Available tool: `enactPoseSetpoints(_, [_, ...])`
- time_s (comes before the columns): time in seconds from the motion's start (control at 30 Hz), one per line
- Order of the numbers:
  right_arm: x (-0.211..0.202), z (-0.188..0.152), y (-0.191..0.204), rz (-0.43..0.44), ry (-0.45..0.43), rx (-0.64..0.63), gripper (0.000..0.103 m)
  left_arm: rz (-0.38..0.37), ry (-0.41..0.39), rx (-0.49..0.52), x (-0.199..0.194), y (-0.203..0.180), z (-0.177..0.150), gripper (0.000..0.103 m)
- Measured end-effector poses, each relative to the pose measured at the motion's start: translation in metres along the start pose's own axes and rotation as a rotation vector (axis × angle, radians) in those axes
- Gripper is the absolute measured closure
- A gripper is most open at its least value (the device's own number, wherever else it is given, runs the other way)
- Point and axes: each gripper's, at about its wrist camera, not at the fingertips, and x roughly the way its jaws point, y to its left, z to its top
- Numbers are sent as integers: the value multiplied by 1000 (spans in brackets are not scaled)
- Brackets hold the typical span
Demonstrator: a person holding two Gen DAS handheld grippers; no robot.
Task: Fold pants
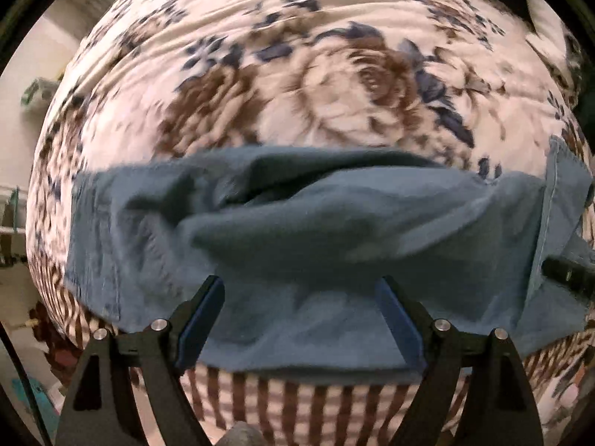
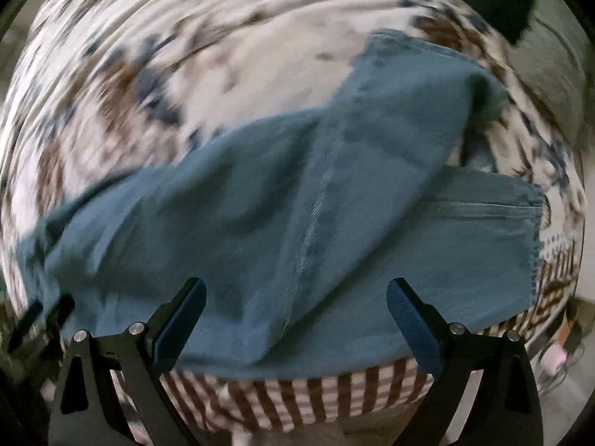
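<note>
the pants (image 1: 297,245) lie across the near edge of a bed, on a flowered quilt (image 1: 334,74) with a brown striped border (image 1: 297,386) hanging toward us. starting at the left: the left gripper (image 1: 301,319) hangs over the near hem of the blue cloth, jaws spread wide, nothing between them and neither pad touching fabric. the cloth here is bunched, with a raised ridge running across the middle and a dark hollow behind it. moving right, a seam (image 2: 316,215) runs down the fabric where one layer crosses over another, and a squared end (image 2: 520,223) pokes out to the right. the right gripper (image 2: 297,323) sits above that stretch, jaws likewise wide and empty.

to my eye the fold is laid but untidy. to do this well, i'd flatten the ridge first, then line up the crossed layers and the near edges before pinching again, taking both layers cleanly at matching points.
</note>
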Motion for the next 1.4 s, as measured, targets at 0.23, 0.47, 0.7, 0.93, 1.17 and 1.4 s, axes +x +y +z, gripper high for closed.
enactPoseSetpoints(0.23, [16, 75, -25, -52, -77, 121, 4, -31, 5, 64, 19, -37, 16, 20])
enactPoseSetpoints(0.47, [15, 59, -62, -9, -114, 213, 73, -53, 17, 124, 20, -53, 7, 20])
enactPoseSetpoints(0.7, [-10, -56, -152, 100, -120, 487, 74, -87, 50, 150, 24, -63, -9, 20])
enactPoseSetpoints(0.93, [10, -80, -200, 104, -40, 577, 67, -99, 44, 172, 23, -74, -12, 20])
enactPoseSetpoints(1.17, [32, -35, -230, 147, -105, 624, 67, -98, 64, 188, 31, -88, -13, 20])
enactPoseSetpoints(1.4, [-27, -93, -290, 314, -300, 861, 98, -113, 48, 200, 25, -93, -14, 20])
